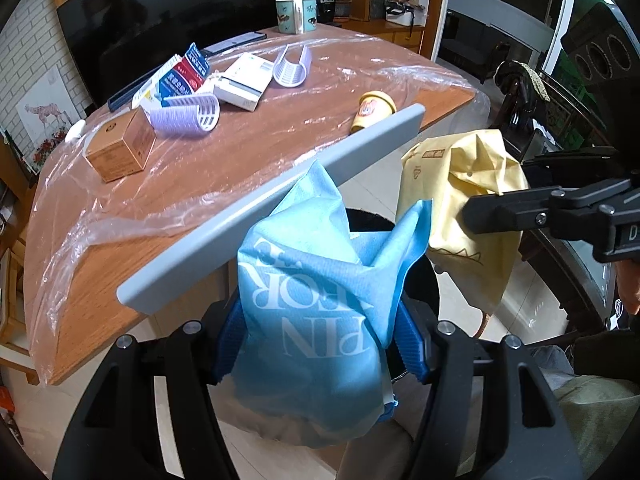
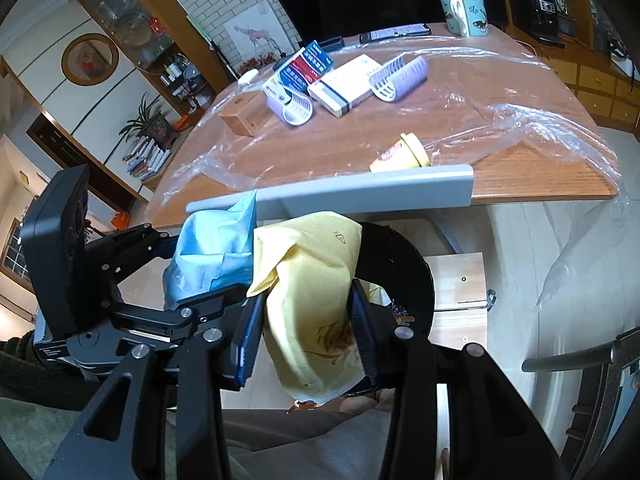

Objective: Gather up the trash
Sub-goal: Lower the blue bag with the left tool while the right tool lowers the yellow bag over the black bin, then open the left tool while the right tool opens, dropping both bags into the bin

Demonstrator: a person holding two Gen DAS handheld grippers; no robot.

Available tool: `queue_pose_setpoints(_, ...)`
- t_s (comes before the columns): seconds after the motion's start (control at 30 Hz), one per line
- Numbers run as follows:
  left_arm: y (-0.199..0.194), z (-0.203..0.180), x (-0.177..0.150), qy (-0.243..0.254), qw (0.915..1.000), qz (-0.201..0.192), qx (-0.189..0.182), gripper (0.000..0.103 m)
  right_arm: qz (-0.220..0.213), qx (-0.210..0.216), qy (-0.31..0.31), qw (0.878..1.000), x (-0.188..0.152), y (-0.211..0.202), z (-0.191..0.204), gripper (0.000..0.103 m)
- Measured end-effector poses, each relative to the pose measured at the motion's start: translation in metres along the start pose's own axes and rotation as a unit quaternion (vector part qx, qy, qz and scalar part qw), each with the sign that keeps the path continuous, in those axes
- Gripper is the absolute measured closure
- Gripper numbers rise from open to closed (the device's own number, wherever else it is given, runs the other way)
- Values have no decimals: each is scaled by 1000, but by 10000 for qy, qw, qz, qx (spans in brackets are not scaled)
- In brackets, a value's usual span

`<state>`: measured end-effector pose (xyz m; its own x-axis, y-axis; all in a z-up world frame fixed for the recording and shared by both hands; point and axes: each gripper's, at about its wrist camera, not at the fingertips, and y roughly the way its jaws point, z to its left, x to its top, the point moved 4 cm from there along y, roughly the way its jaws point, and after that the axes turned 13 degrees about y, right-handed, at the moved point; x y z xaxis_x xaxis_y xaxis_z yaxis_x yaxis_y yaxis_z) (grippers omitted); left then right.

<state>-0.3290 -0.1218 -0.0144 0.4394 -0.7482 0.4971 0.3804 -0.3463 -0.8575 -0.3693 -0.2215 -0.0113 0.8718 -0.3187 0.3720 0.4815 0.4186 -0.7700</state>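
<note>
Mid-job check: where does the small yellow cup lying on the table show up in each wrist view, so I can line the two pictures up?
Left wrist view: the yellow cup lies on its side right of centre, upper half, just behind the grey bar.
Right wrist view: the cup lies right of centre, just above the same grey bar.
Shared landmark: the teal mug at the table's far edge.

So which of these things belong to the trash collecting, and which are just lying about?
Job:
- blue bag, in left gripper
- yellow bag, in right gripper
- black bin
- yellow cup, boxes, likely trash

Lying about:
- mug
- remote
- TV
</note>
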Motion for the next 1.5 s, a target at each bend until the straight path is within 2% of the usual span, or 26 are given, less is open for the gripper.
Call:
queue_pose_setpoints(0.53, 23, 6, -6, -40, 9998, 195, 82, 38, 256, -209, -30, 9994, -2, 37, -3, 62)
queue_pose_setpoints(1.5, 54, 7, -7, -6, 9988, 468, 111, 38, 454, -396, 194, 9980, 3, 72, -18, 62)
